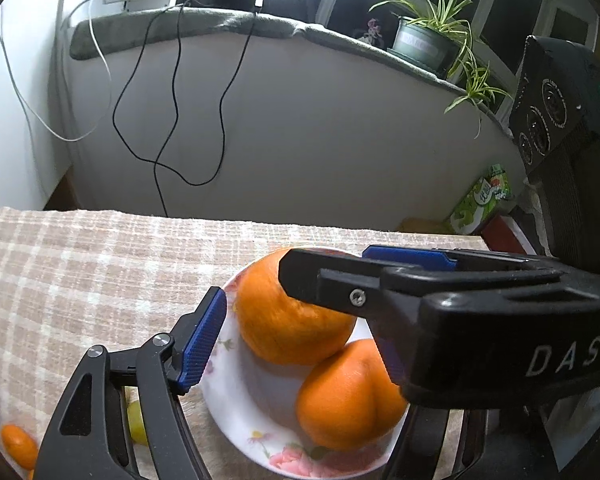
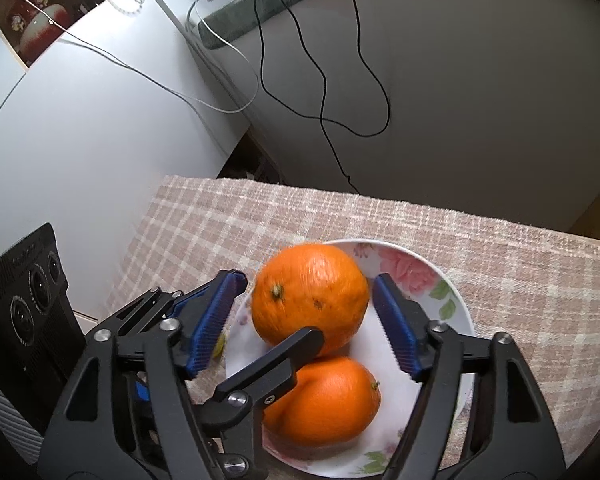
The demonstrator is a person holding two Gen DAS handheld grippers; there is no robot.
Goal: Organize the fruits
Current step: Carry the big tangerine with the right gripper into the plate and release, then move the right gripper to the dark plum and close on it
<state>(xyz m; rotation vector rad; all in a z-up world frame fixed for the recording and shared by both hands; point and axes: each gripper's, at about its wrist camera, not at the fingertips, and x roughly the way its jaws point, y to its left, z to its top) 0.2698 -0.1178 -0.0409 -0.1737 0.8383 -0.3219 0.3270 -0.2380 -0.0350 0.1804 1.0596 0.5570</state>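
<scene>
Two big oranges lie in a white floral plate (image 2: pixel 462 300) on a plaid cloth. The upper orange (image 2: pixel 312 296) sits between the blue pads of my right gripper (image 2: pixel 306 314), which is open, with a thin gap on each side. The lower orange (image 2: pixel 324 400) rests against it. My left gripper (image 1: pixel 300 350) is open too. Its left pad (image 1: pixel 204 340) stands clear of the upper orange (image 1: pixel 284 320), and its right pad is mostly hidden behind the right gripper's body. One black left finger (image 2: pixel 276 364) crosses in front of both oranges. The lower orange (image 1: pixel 344 396) is nearest.
A small orange fruit (image 1: pixel 18 444) and a yellow-green fruit (image 1: pixel 138 424) lie on the cloth (image 1: pixel 80 272) left of the plate (image 1: pixel 248 396). Black and white cables hang down the wall behind the table. A potted plant (image 1: pixel 424 40) stands on the sill, and a green box (image 1: pixel 480 200) is at right.
</scene>
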